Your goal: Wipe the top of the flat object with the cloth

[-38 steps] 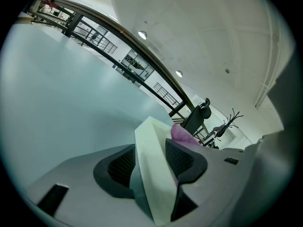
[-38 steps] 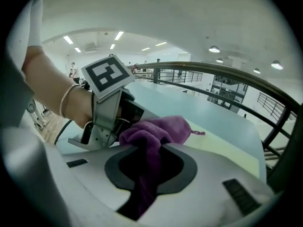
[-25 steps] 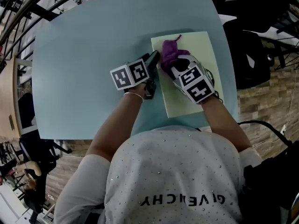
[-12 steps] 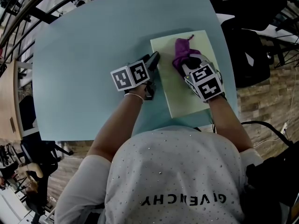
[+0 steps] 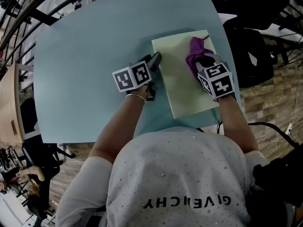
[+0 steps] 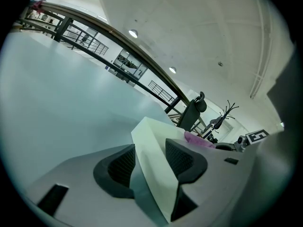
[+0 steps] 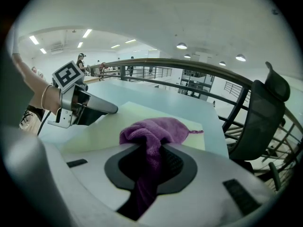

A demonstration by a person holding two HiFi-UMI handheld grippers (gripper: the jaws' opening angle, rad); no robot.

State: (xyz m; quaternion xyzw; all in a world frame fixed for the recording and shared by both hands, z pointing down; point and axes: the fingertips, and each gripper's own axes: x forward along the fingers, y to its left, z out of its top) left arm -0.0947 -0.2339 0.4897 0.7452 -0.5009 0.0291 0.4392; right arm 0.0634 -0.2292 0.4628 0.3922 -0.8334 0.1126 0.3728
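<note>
Wiping in hand: right gripper (image 5: 202,64) fingers clamped on cloth (image 5: 195,50), upper right of flat object (image 5: 182,86); left gripper (image 5: 156,57) fingers pinch its left edge. Next, likely: sweep cloth toward lower part.

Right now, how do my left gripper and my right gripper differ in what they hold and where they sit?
The left gripper has its jaws closed on the edge of the pale green board; the right gripper has its jaws pinching the purple cloth. The left gripper sits at the board's left edge, over the table; the right gripper sits over the board's far right part, with the cloth bunched on top. Both are shut on something.
</note>
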